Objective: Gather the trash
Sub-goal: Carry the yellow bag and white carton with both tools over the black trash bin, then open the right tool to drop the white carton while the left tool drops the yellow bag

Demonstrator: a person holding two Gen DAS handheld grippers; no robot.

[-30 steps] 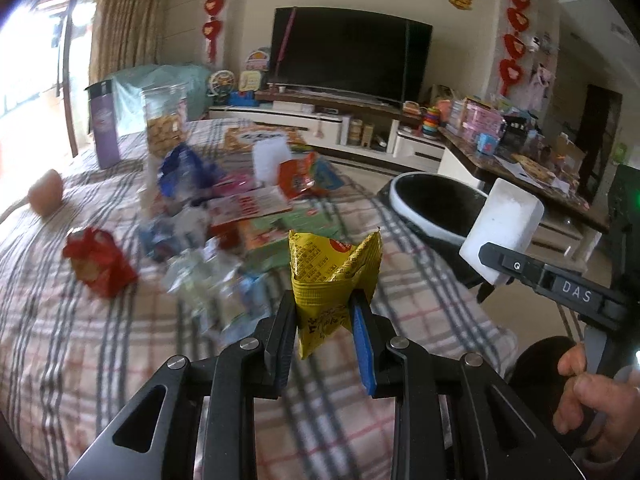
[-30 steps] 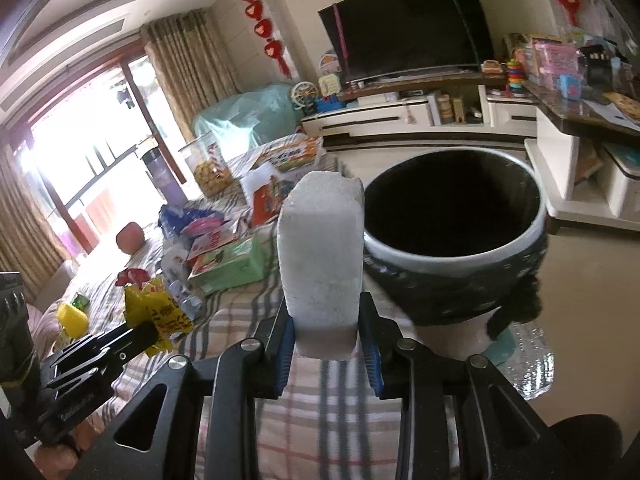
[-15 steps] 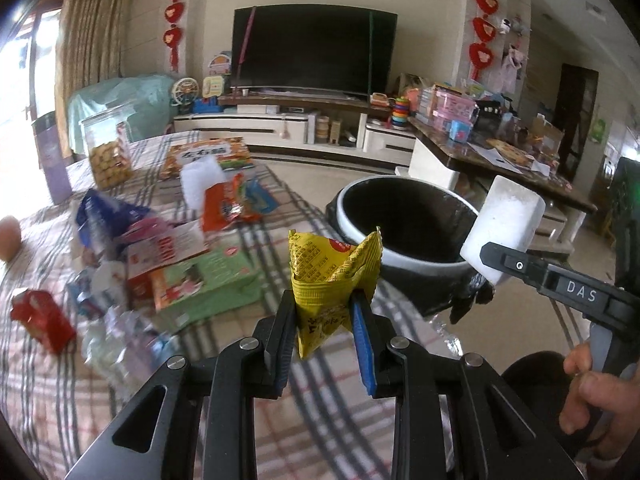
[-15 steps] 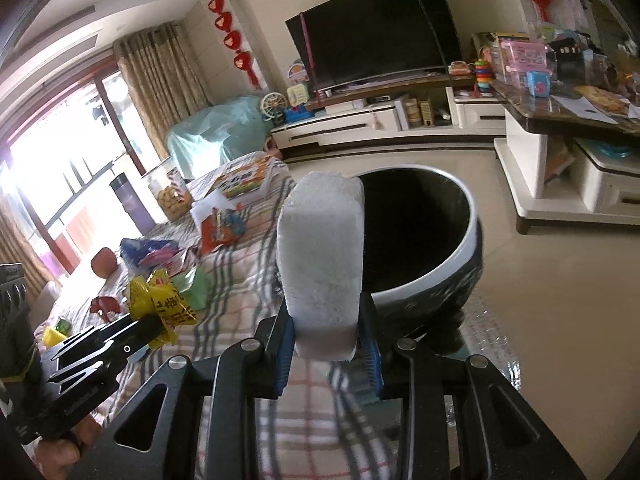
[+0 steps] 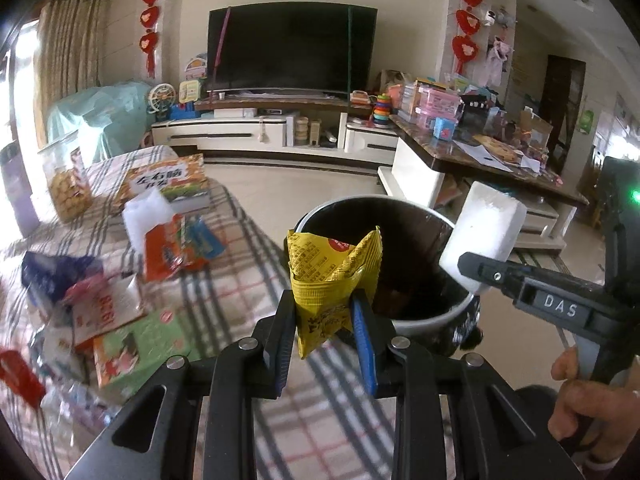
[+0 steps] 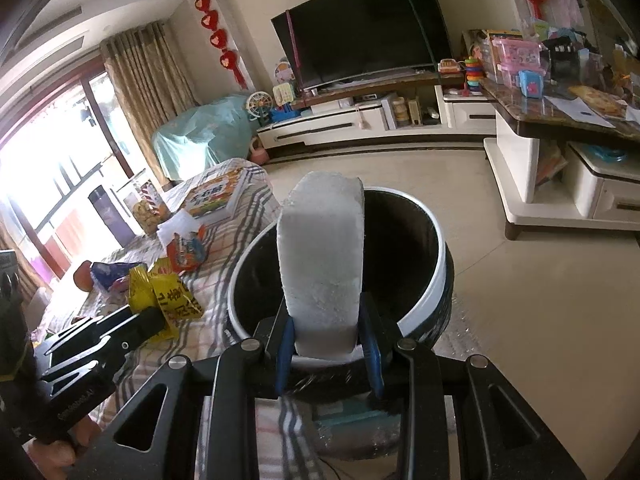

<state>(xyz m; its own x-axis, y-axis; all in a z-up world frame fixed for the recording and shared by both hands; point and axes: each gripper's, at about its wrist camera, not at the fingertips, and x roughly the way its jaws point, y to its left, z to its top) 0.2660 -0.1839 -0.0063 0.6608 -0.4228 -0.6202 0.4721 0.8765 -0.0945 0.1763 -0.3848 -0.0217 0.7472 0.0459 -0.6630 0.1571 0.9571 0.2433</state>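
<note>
My left gripper (image 5: 326, 316) is shut on a yellow snack wrapper (image 5: 332, 276) and holds it above the near left rim of the black trash bin (image 5: 416, 312). My right gripper (image 6: 326, 336) is shut on a white foam block (image 6: 324, 256) and holds it over the bin's near rim (image 6: 436, 292). The foam block also shows in the left wrist view (image 5: 482, 236), over the bin's right rim. The wrapper shows in the right wrist view (image 6: 160, 296), left of the bin.
The plaid-covered table (image 5: 224, 292) left of the bin holds several wrappers and packets (image 5: 172, 244), a green box (image 5: 132, 348), a book (image 5: 168, 180) and a cookie jar (image 5: 68, 184). A coffee table (image 6: 560, 120) stands to the right.
Both grippers have moved right and forward from over the table to the bin, each still holding its item. The bin has grown larger in both views.
</note>
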